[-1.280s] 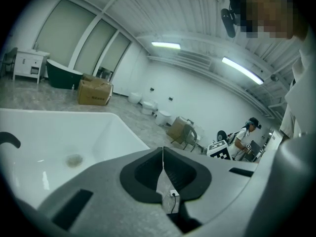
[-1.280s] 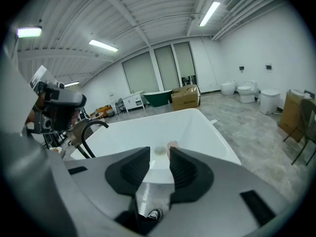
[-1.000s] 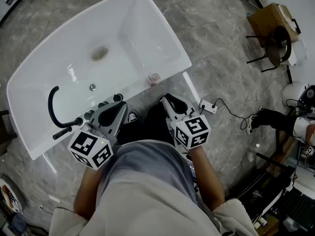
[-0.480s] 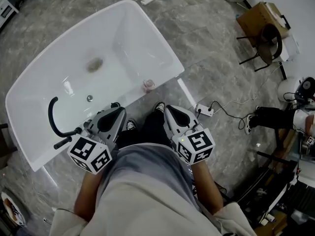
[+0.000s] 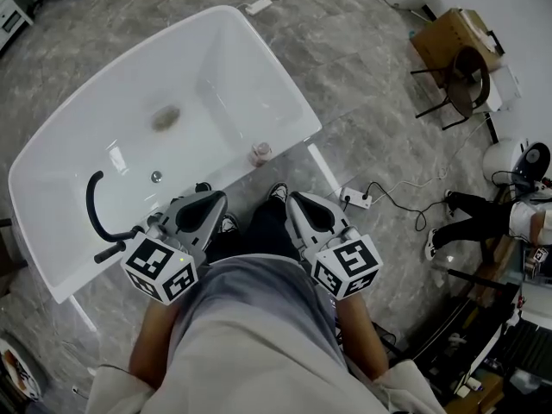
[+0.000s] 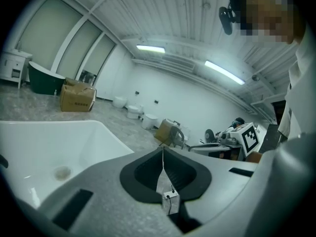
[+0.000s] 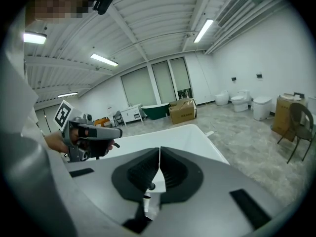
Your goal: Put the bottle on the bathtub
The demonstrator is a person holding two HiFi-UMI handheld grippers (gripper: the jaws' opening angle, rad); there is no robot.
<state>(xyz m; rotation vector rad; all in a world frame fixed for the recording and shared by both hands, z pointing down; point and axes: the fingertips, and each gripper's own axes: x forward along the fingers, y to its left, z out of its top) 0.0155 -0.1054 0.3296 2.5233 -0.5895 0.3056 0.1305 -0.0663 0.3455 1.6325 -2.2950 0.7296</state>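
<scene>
A small pinkish bottle (image 5: 260, 153) stands upright on the near rim of the white bathtub (image 5: 103, 84). My right gripper (image 5: 294, 199) hovers just on my side of it, a little to its right, jaws shut with nothing between them. To the left, my left gripper (image 5: 205, 197) is held over the tub's near rim, also shut and empty. In the left gripper view its jaws (image 6: 163, 153) meet in a thin seam above the bathtub (image 6: 54, 147). The right gripper view shows closed jaws (image 7: 159, 154) with the bathtub (image 7: 173, 135) beyond and the left gripper (image 7: 91, 132) off to the side.
A black curved faucet (image 5: 93, 205) is mounted on the tub's near left rim, and a drain (image 5: 165, 117) lies in the basin. A power strip with a cable (image 5: 354, 198) lies on the grey floor at right. A cardboard box and chair (image 5: 461, 54) stand farther right.
My right gripper has drawn back and up, away from the bottle, which stays on the rim. The left gripper has hardly moved.
</scene>
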